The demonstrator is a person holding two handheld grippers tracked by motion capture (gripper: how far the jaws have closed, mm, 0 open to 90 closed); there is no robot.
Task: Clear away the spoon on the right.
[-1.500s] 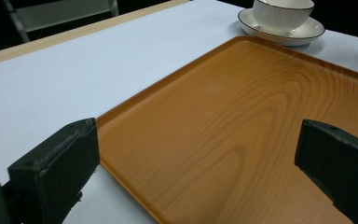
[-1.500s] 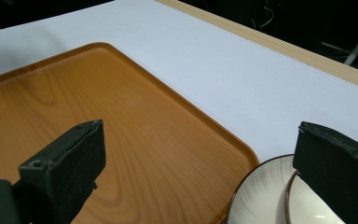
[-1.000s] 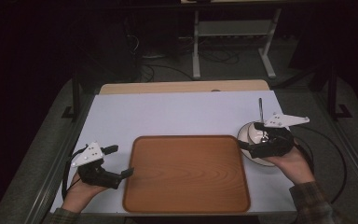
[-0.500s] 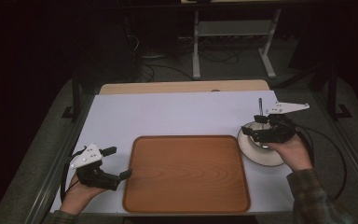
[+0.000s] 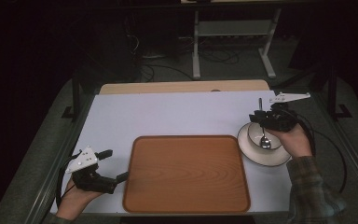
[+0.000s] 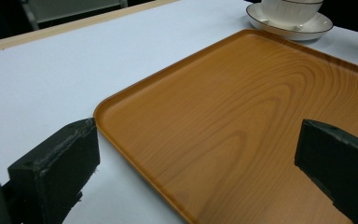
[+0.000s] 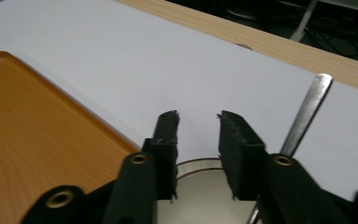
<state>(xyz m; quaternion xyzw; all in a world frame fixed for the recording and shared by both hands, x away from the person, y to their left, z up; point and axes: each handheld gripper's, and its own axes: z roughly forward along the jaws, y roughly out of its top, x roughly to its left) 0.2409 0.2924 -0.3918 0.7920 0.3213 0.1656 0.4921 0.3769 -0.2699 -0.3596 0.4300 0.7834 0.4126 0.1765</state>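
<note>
High view: right tool [image 5: 262, 117] has shifted toward the frame's upper right, now over the bowl [image 5: 261, 135] rim; spoon [image 5: 264, 139] inside.
Left gripper view: left tool [image 6: 193, 163] wide, at tray [image 6: 242, 121].
Right gripper view: jaws just narrowed, nothing between; grasp likely next.

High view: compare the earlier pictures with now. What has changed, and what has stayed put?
The right hand-held gripper moved from over the bowl toward its far rim, and its jaws have just been closing with nothing between them. The left hand-held gripper, tray, spoon and saucer stayed as they were.
</note>
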